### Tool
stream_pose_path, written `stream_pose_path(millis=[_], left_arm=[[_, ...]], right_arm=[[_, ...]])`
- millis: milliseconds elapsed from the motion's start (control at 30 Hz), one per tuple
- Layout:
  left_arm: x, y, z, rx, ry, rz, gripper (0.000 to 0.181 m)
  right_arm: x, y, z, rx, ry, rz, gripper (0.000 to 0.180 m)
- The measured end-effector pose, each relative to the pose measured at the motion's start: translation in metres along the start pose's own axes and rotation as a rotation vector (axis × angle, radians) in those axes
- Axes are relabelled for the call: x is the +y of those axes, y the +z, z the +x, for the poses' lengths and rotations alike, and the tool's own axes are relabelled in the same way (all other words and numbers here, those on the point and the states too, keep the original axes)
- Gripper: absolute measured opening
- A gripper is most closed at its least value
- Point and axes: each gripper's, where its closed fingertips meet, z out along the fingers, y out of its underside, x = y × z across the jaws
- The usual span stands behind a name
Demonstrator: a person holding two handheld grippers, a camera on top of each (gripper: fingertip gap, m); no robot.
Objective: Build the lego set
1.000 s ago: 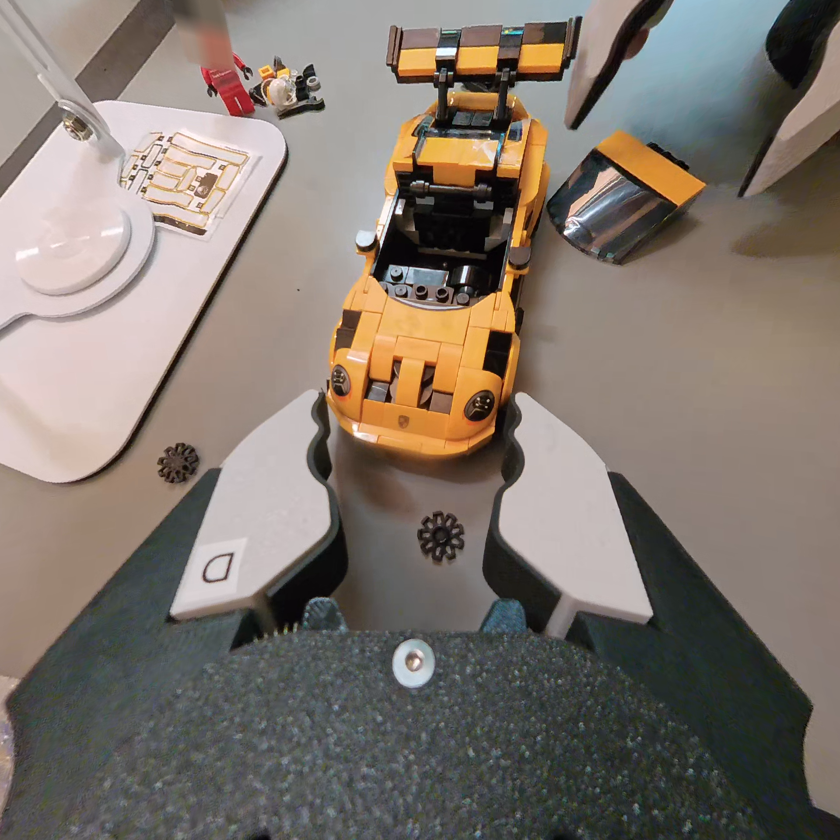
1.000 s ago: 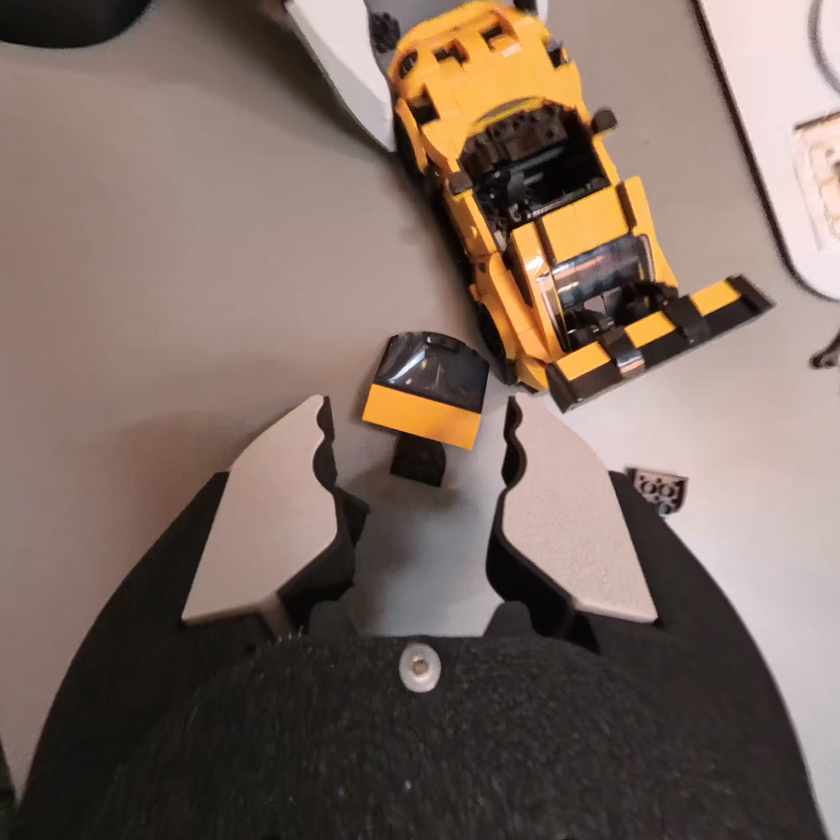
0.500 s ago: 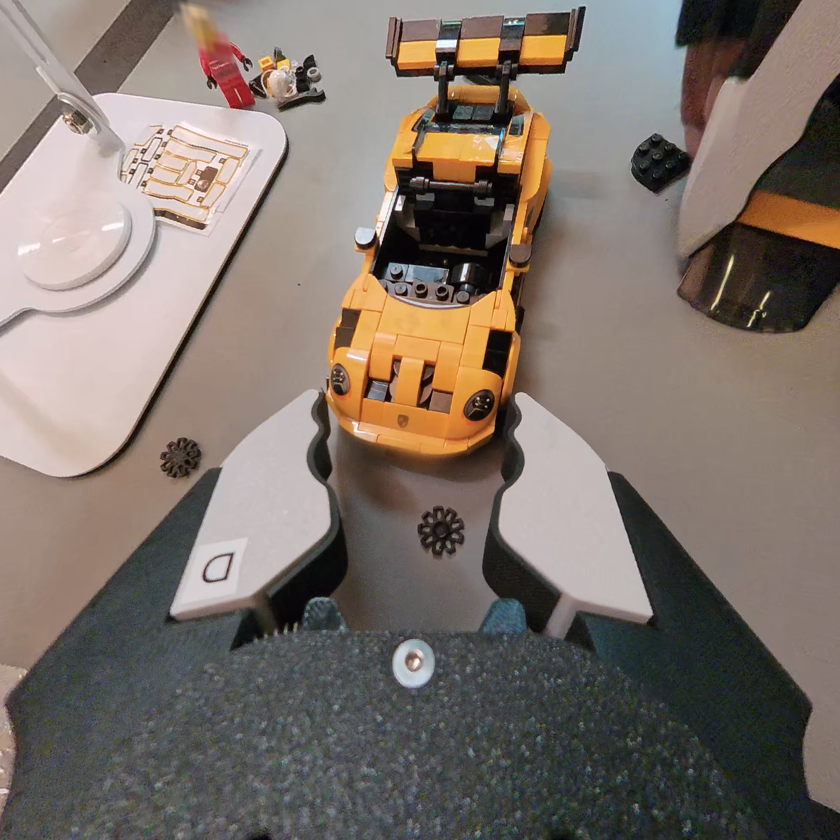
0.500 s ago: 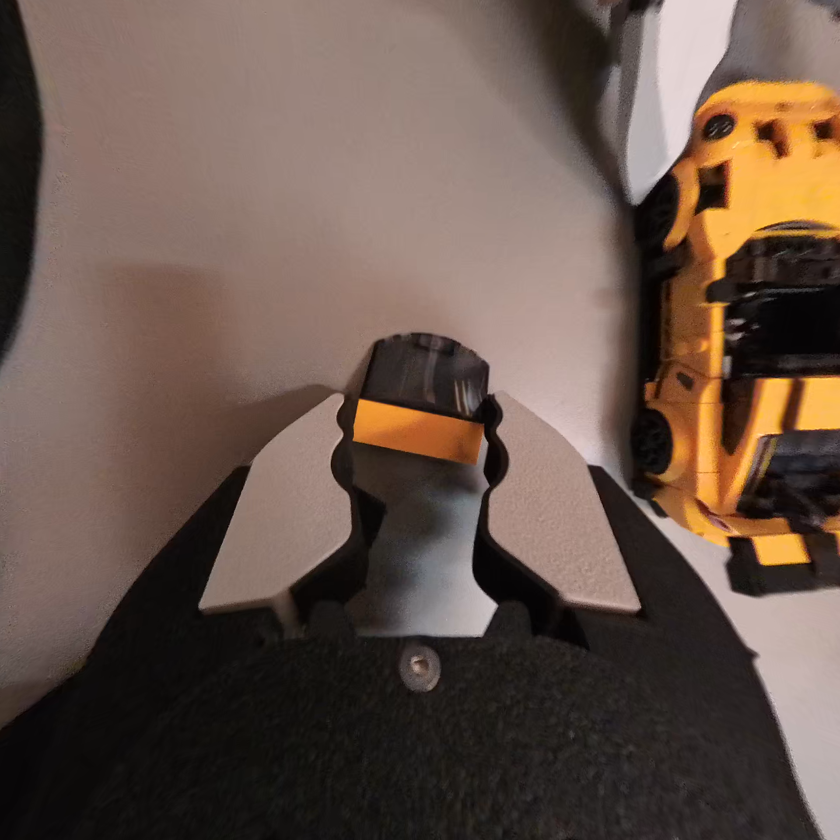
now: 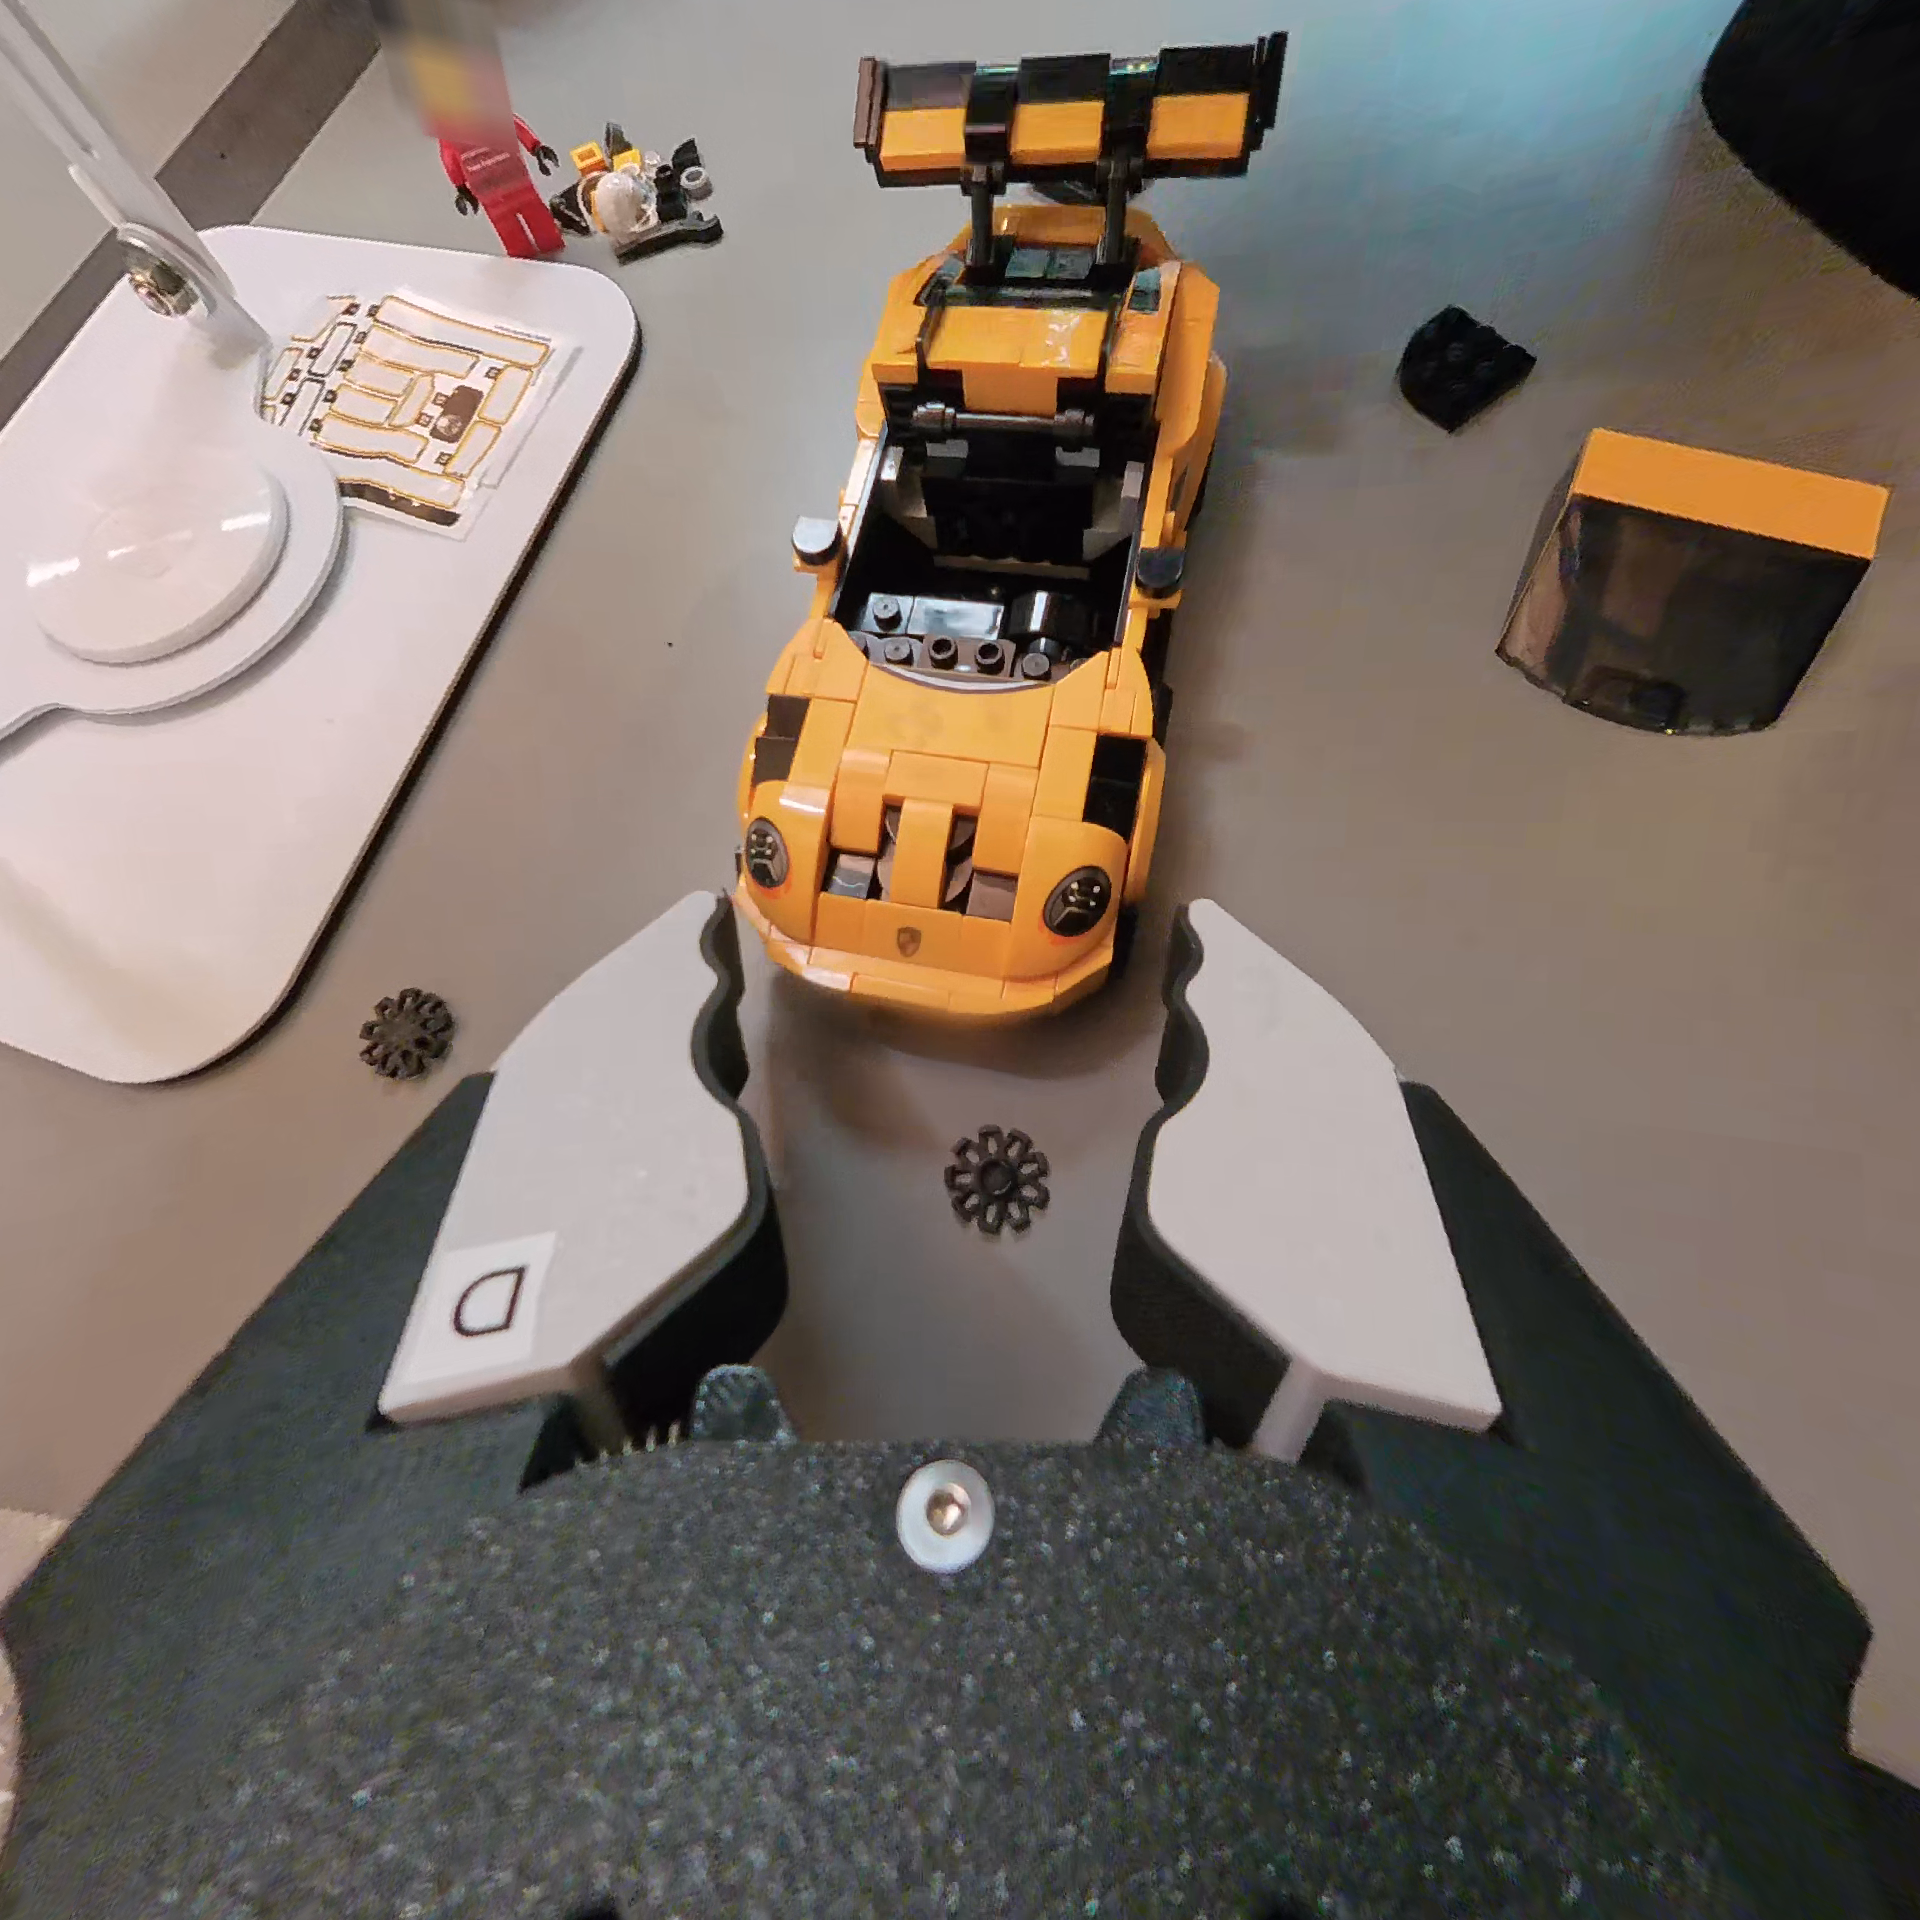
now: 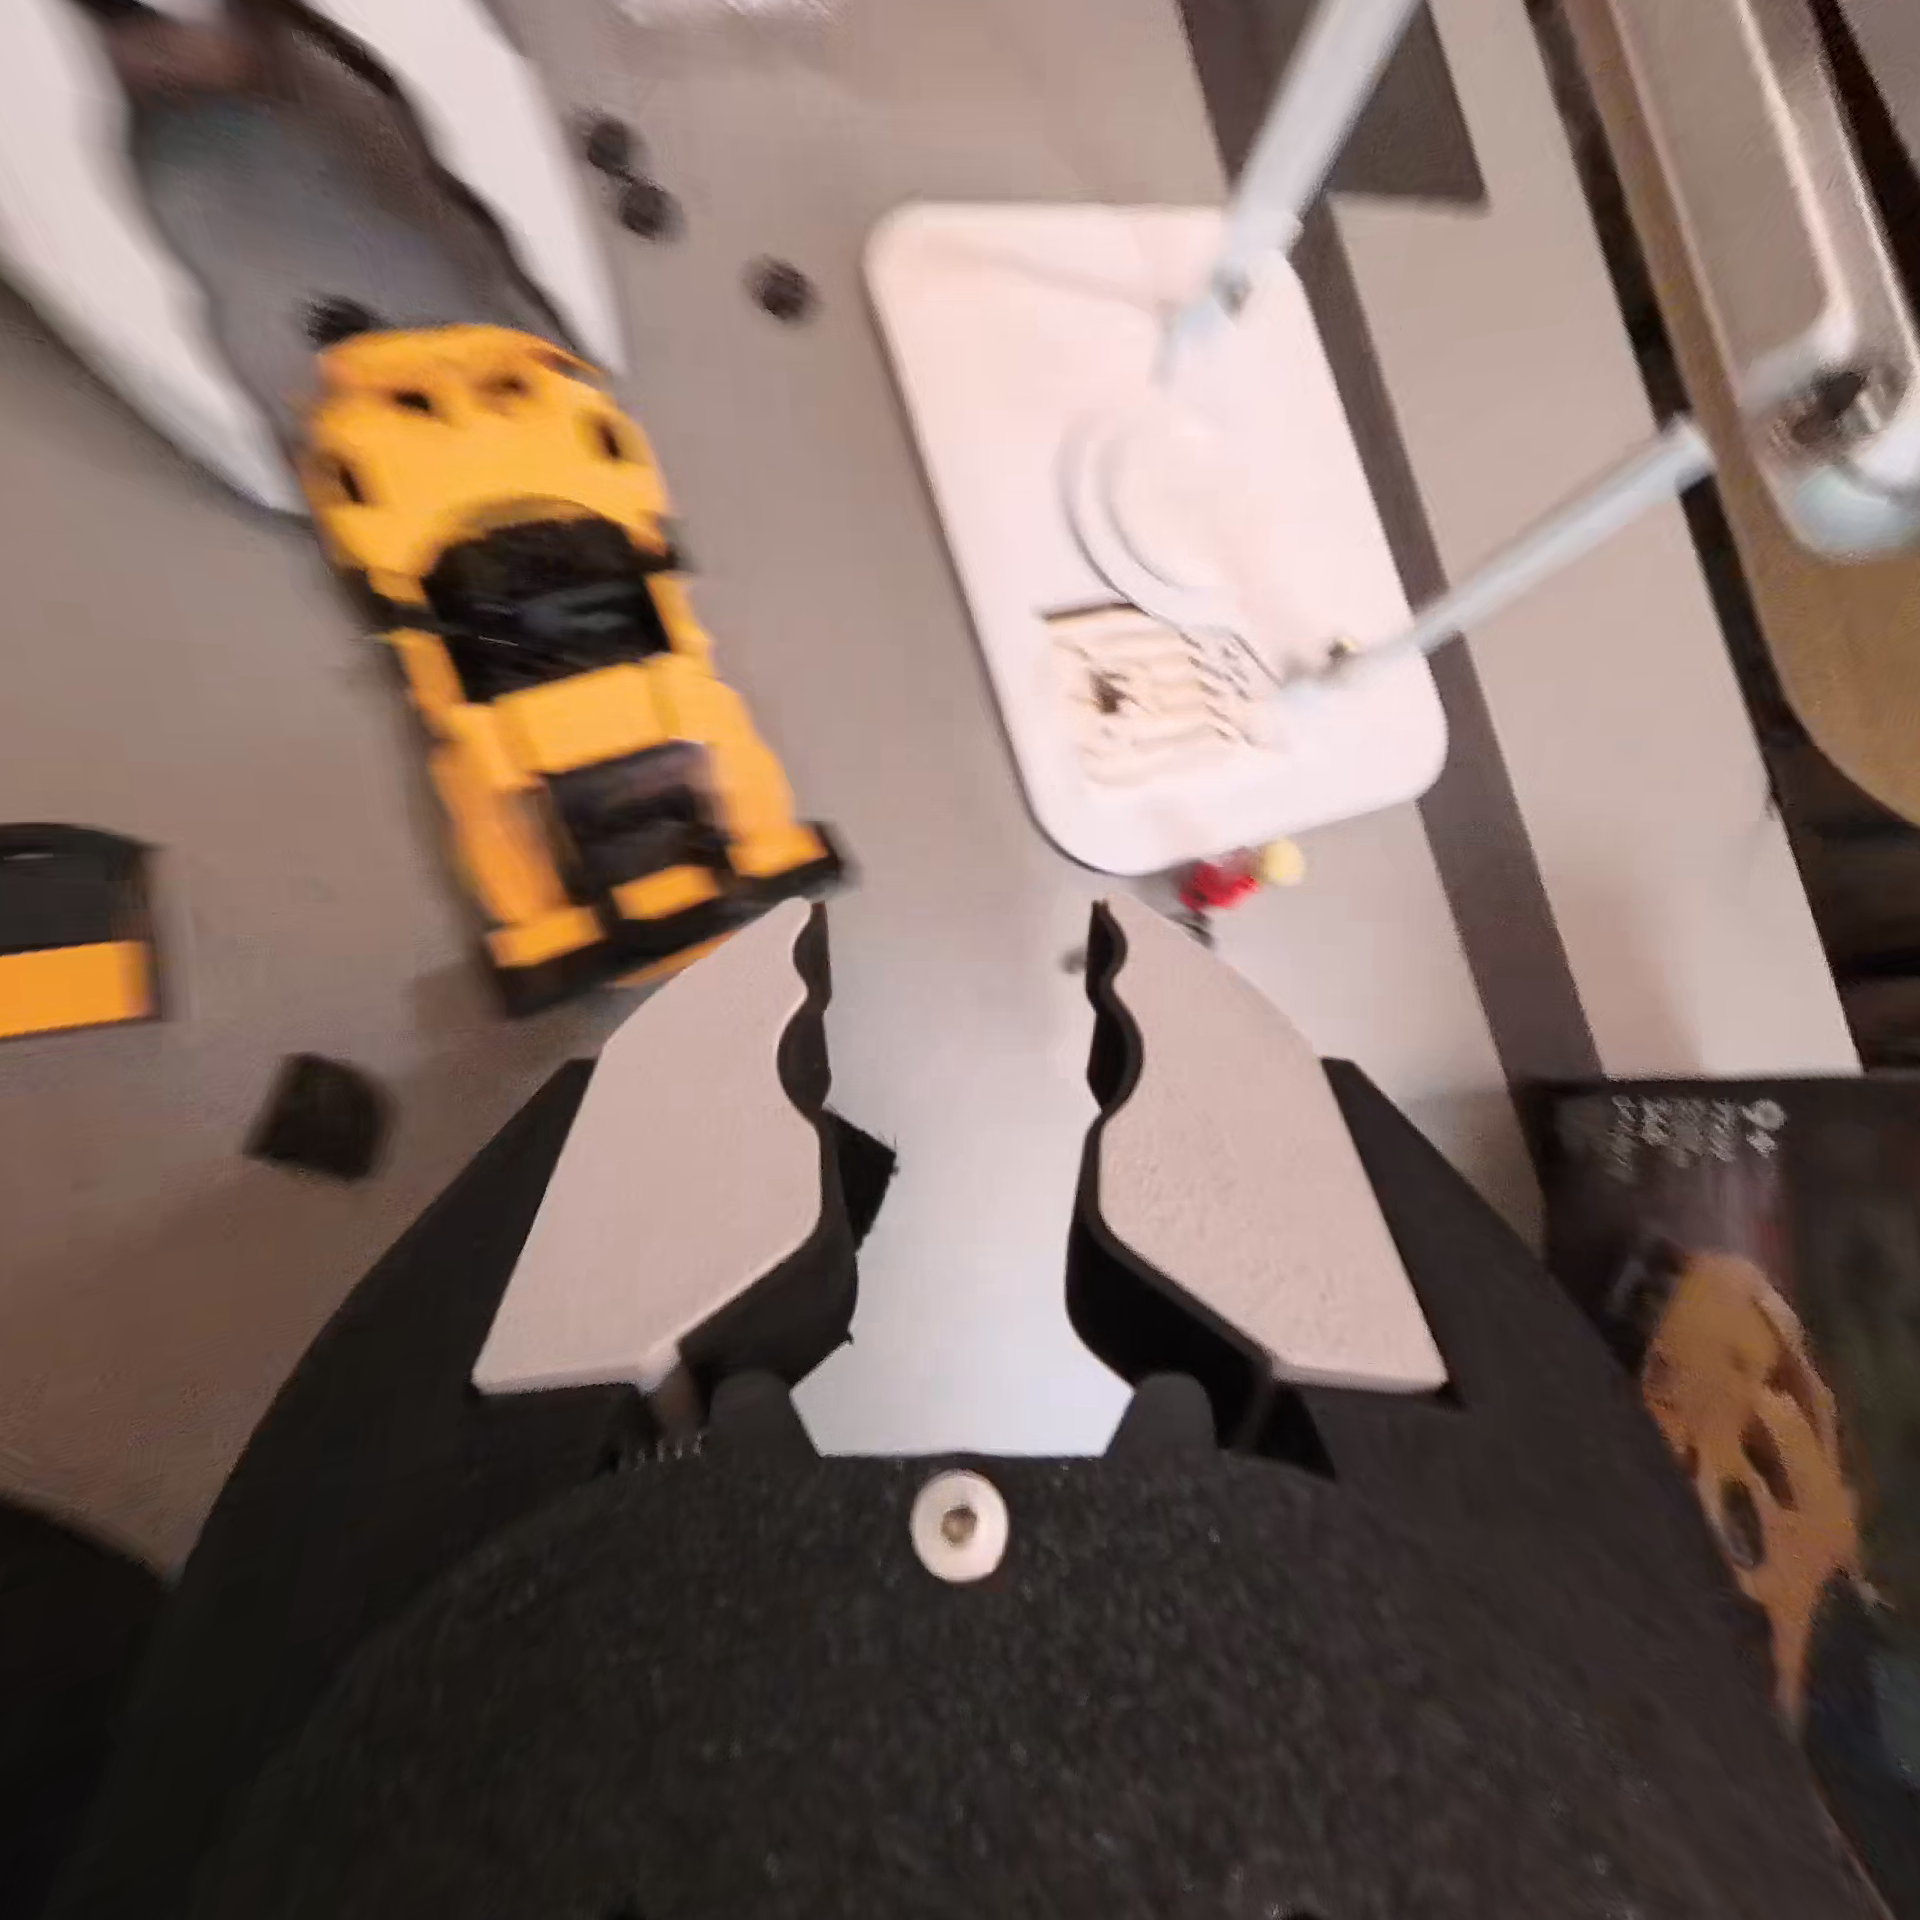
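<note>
Lego car (image 5: pixel 977 665): yellow/blk, on grey bench (image 5: pixel 1455 1039), nose just ahead of L tongs (image 5: pixel 956 966), which are wide, empty. Roof piece (image 5: pixel 1683 592): yellow/smoked, on bench to car's R, apart. R tongs (image 6: pixel 956 935): narrower gap, empty. Blk wheel insert (image 5: pixel 995 1178) betw L fingers (image 5: pixel 623 1132).

Even, soft overhead light; the left wrist view is sharp, with faint shadow under the car (image 5: pixel 966 623). The right wrist view is motion-blurred throughout, with wide-angle bending at edges.

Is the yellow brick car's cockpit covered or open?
Open: the yellow brick car shows bare black studs inside; its dark windscreen roof piece lies apart.
</note>
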Motion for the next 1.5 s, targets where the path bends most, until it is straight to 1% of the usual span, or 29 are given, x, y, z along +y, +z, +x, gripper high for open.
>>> stream_pose_path(millis=[133, 300, 367, 433, 467, 500, 567, 633, 700, 833, 967, 1067, 1200, 1267, 1333, 1433, 1500], left_arm=[[0.000, -0.005, -0.003, -0.011, -0.010, 0.013, 0.077], [-0.002, -0.012, -0.008, -0.016, -0.046, 0.050, 0.074], [-0.002, -0.012, -0.009, -0.011, -0.059, 0.061, 0.073], [-0.002, -0.012, -0.009, -0.004, -0.068, 0.066, 0.072], [-0.002, -0.012, -0.008, 0.000, -0.072, 0.067, 0.072], [-0.002, -0.012, -0.008, 0.004, -0.074, 0.068, 0.072], [-0.002, -0.011, -0.008, 0.010, -0.075, 0.068, 0.072], [-0.002, -0.011, -0.007, 0.012, -0.075, 0.071, 0.072], [-0.003, -0.012, -0.008, 0.010, -0.076, 0.078, 0.072], [-0.005, -0.014, -0.009, 0.002, -0.073, 0.090, 0.072], [-0.011, -0.023, -0.013, -0.016, -0.075, 0.129, 0.073], [-0.020, -0.033, -0.019, -0.080, -0.052, 0.166, 0.066], [-0.056, -0.046, -0.012, -0.142, -0.023, 0.283, 0.045], [-0.078, -0.051, -0.001, -0.161, -0.007, 0.340, 0.039], [-0.097, -0.053, 0.012, -0.173, 0.024, 0.374, 0.037], [-0.122, -0.052, 0.033, -0.178, 0.054, 0.420, 0.037], [-0.131, -0.046, 0.043, -0.194, 0.092, 0.405, 0.038]], right_arm=[[0.021, 0.039, 0.054, 0.048, 0.070, -0.028, 0.047], [0.028, 0.076, 0.075, 0.013, 0.136, -0.001, 0.043], [0.029, 0.083, 0.078, -0.001, 0.162, 0.013, 0.040], [0.030, 0.087, 0.080, -0.001, 0.184, 0.019, 0.032], [0.030, 0.088, 0.081, 0.004, 0.187, 0.025, 0.025], [0.029, 0.089, 0.081, 0.001, 0.189, 0.031, 0.022], [0.031, 0.091, 0.079, -0.017, 0.197, 0.024, 0.021], [0.030, 0.092, 0.079, -0.012, 0.198, 0.031, 0.013], [0.029, 0.092, 0.079, -0.010, 0.206, 0.033, 0.013], [0.015, 0.074, 0.074, -0.011, 0.220, 0.085, 0.013], [-0.008, 0.036, 0.058, -0.013, 0.259, 0.178, 0.013], [-0.024, 0.005, 0.035, -0.030, 0.315, 0.266, 0.013], [-0.047, -0.027, -0.013, -0.094, 0.411, 0.399, 0.013], [-0.061, -0.037, -0.039, -0.149, 0.472, 0.476, 0.013], [-0.075, -0.046, -0.062, -0.207, 0.524, 0.556, 0.013], [-0.090, -0.050, -0.093, -0.275, 0.584, 0.623, 0.013], [-0.100, -0.051, -0.109, -0.320, 0.629, 0.660, 0.013]])
